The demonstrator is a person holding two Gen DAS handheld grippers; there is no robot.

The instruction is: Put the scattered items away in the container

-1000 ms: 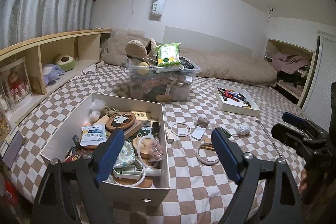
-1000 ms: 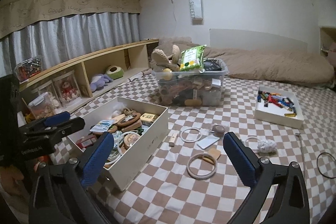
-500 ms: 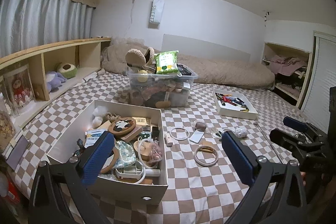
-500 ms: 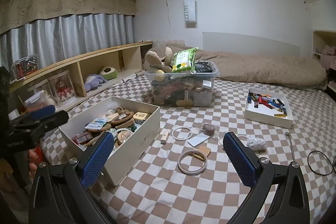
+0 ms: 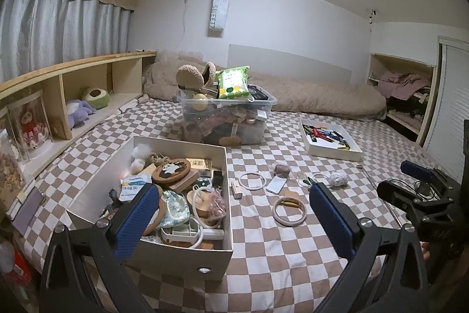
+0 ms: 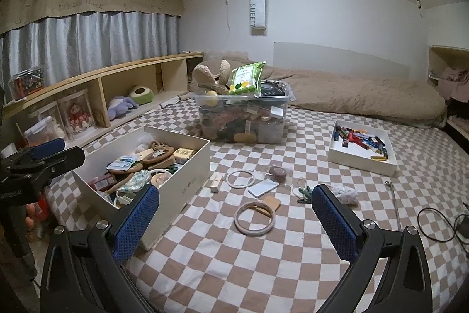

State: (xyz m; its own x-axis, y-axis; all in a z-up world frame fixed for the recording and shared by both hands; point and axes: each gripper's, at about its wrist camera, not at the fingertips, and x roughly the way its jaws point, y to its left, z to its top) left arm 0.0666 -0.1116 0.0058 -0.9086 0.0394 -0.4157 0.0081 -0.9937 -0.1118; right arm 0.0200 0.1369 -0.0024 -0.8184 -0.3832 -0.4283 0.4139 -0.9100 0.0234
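A white cardboard box (image 5: 176, 253) (image 6: 187, 166) full of small items sits on the checkered bed. Scattered to its right lie a near white ring (image 5: 289, 211) (image 6: 254, 218), a farther white ring (image 5: 252, 181) (image 6: 241, 178), a white phone (image 5: 276, 184) (image 6: 263, 188), a small white stick (image 5: 236, 189) (image 6: 215, 183), a green clip (image 6: 304, 192), a brown roll (image 5: 282, 169) (image 6: 278, 172) and a crumpled white ball (image 5: 337, 178) (image 6: 346, 194). My left gripper (image 5: 231, 222) hovers open over the box's near right corner, holding nothing. My right gripper (image 6: 234, 225) hangs open above the near ring, also bare.
A clear plastic bin (image 5: 225, 119) (image 6: 243, 119) piled with things stands behind. A white tray (image 5: 331, 140) (image 6: 362, 147) of coloured pieces lies at the right. Wooden shelving (image 5: 70, 78) with plush toys lines the left; a beige blanket (image 6: 366, 99) runs along the wall. A black cable (image 6: 436, 222) lies far right.
The left gripper's jaws opened wider. Both views lifted and tilted slightly, showing more of the ceiling. Nothing on the bed moved.
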